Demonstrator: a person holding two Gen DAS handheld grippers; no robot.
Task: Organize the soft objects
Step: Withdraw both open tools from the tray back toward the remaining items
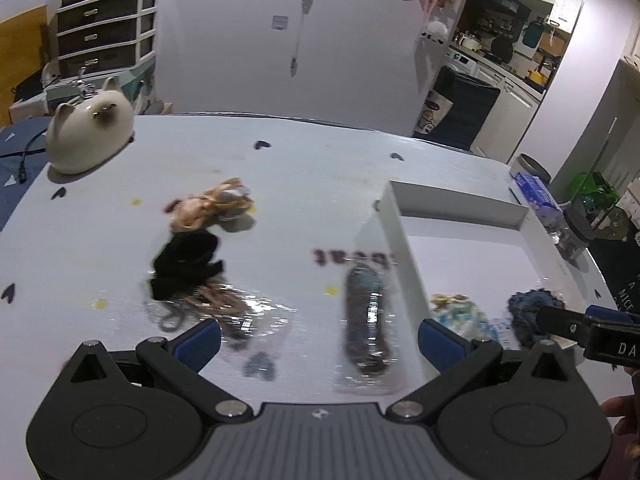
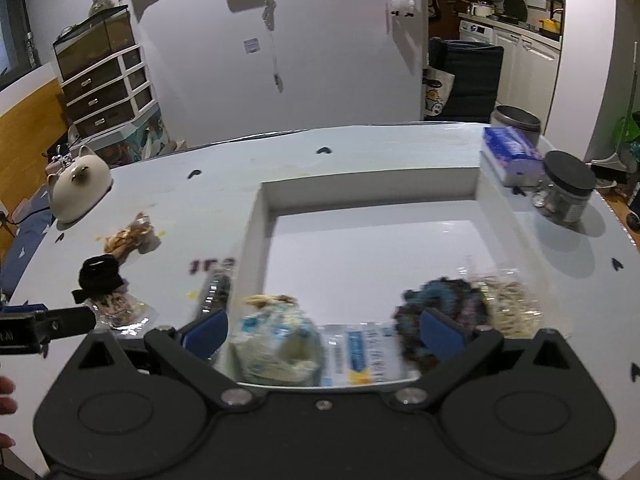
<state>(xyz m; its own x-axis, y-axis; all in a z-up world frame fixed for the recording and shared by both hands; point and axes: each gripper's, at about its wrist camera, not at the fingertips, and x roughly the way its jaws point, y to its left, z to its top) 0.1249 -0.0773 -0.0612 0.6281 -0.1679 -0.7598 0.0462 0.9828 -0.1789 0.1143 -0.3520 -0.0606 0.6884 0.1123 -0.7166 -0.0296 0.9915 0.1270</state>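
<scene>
A white tray (image 2: 256, 216) lies on the table and holds a pale blue scrunchie (image 2: 276, 340), a flat blue packet (image 2: 360, 352), a dark blue scrunchie (image 2: 440, 312) and a bag of beige bands (image 2: 512, 308). My right gripper (image 2: 322, 332) is open and empty above the tray's near edge. My left gripper (image 1: 318, 336) is open and empty over the table left of the tray (image 1: 400, 240). A bagged dark scrunchie (image 1: 366, 320) lies between its fingers. A black scrunchie (image 1: 186, 266), a peach scrunchie (image 1: 208, 206) and a bagged brown one (image 1: 228, 308) lie further left.
A white cat-shaped ceramic (image 1: 88, 136) stands at the table's far left. A tissue pack (image 2: 512, 152), a black-lidded jar (image 2: 568, 188) and a metal tin (image 2: 516, 120) stand by the tray's far right. A dark chair (image 2: 464, 76) is behind the table.
</scene>
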